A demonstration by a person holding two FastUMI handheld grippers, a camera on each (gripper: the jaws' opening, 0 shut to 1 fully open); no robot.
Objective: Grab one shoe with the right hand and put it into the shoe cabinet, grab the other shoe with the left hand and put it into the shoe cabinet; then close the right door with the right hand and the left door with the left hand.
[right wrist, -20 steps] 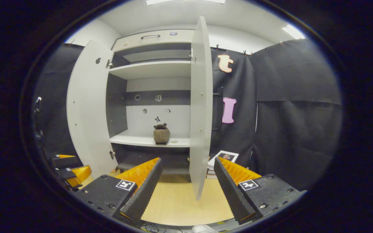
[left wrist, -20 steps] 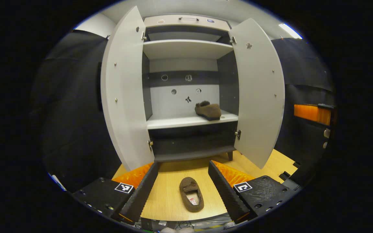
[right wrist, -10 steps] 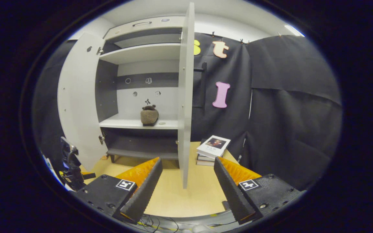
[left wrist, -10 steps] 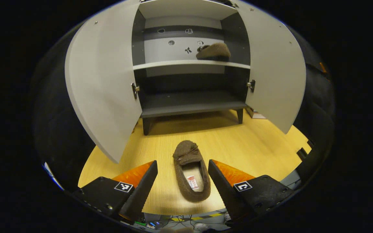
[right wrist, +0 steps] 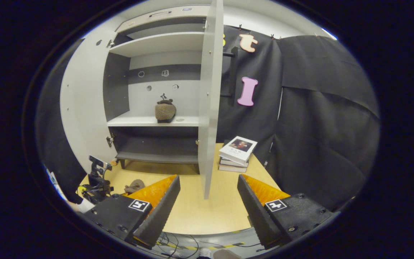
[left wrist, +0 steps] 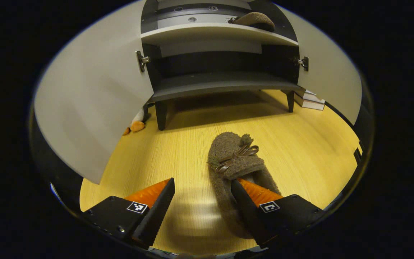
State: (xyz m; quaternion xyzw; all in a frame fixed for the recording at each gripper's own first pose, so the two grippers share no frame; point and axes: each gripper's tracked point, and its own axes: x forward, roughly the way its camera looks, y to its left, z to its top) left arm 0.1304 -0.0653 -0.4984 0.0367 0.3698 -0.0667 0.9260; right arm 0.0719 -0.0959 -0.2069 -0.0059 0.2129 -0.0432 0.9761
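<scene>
A brown furry slipper (left wrist: 234,158) lies on the wooden floor, toe toward the shoe cabinet (left wrist: 221,84). My left gripper (left wrist: 201,210) is open low over its heel end. The right finger (left wrist: 244,205) sits over the slipper's opening and the left finger (left wrist: 156,208) stands on bare floor beside it. The other slipper (left wrist: 253,18) rests on the white middle shelf (right wrist: 149,121), at its right side, and is the slipper on the shelf (right wrist: 165,110) in the right gripper view. My right gripper (right wrist: 207,212) hangs open and empty, back from the right door's edge (right wrist: 210,100).
Both cabinet doors stand wide open: the left door (left wrist: 88,104) and the right door (left wrist: 334,79). A stack of books (right wrist: 237,153) lies on the floor right of the cabinet. A small orange and white toy (left wrist: 135,125) sits by the cabinet's left leg.
My left gripper has dropped and moved forward onto the floor slipper, so its right finger now covers the opening. The right gripper view has shifted only slightly.
</scene>
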